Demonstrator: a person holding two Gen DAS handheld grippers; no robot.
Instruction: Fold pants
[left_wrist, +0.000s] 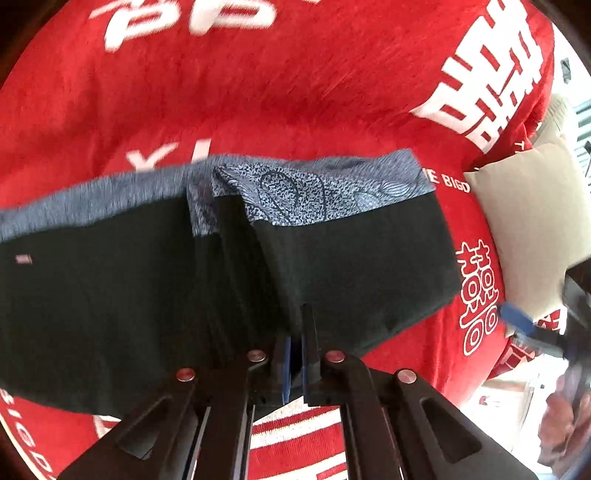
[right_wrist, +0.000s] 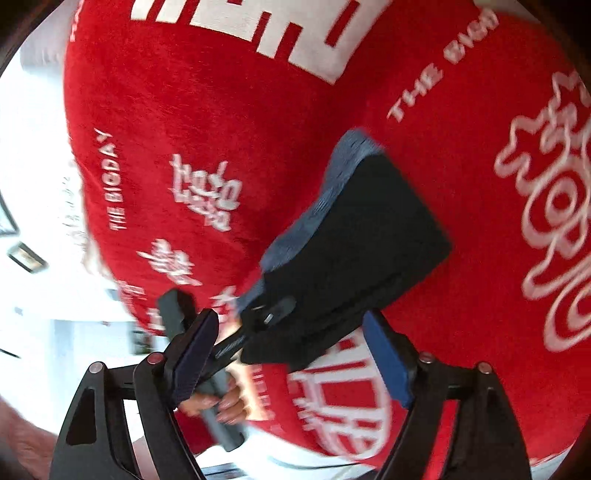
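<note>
The black pants (left_wrist: 351, 266) with a blue-grey patterned waistband (left_wrist: 332, 188) are folded into a compact stack over the red blanket. My left gripper (left_wrist: 295, 332) is shut on the near edge of the folded pants and holds them. In the right wrist view the same folded pants (right_wrist: 354, 240) hang from the left gripper (right_wrist: 258, 317), which a hand grasps. My right gripper (right_wrist: 291, 325) is open and empty, its blue pads spread wide just in front of the pants.
A red blanket (left_wrist: 295, 92) with white characters and lettering covers the bed. A beige pillow (left_wrist: 532, 221) lies at the right edge. The bed's edge and a bright floor show at the left of the right wrist view (right_wrist: 44, 184).
</note>
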